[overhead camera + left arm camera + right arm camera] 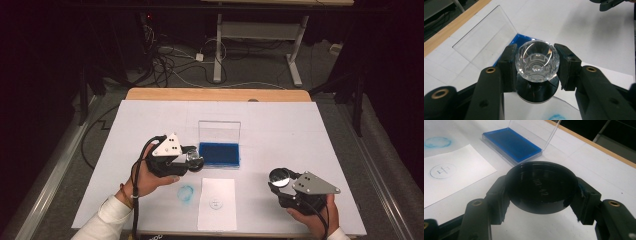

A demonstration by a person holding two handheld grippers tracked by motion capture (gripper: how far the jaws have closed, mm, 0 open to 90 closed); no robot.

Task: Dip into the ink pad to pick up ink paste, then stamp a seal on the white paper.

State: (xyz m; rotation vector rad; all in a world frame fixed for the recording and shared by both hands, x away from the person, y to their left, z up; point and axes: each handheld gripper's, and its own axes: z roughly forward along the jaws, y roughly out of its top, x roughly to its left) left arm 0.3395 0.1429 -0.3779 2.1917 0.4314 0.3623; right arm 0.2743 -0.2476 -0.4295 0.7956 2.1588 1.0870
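Note:
My left gripper [194, 161] is shut on a round stamp [537, 61] with a clear faceted knob and a black base, held just left of the blue ink pad [219, 154]. The pad's clear lid [219, 131] stands open behind it. At the front right, my right gripper [280, 179] is shut on a round black cap [541, 187], a little above the table. A white paper slip [216, 202] lies between the grippers, with a blue circular stamp mark [442, 170] on it.
A blue ink smudge [186, 194] marks the white table cover [280, 125] left of the slip. The wooden table edge [215, 94] runs along the far side. Beyond it are floor cables and another desk's legs [218, 50].

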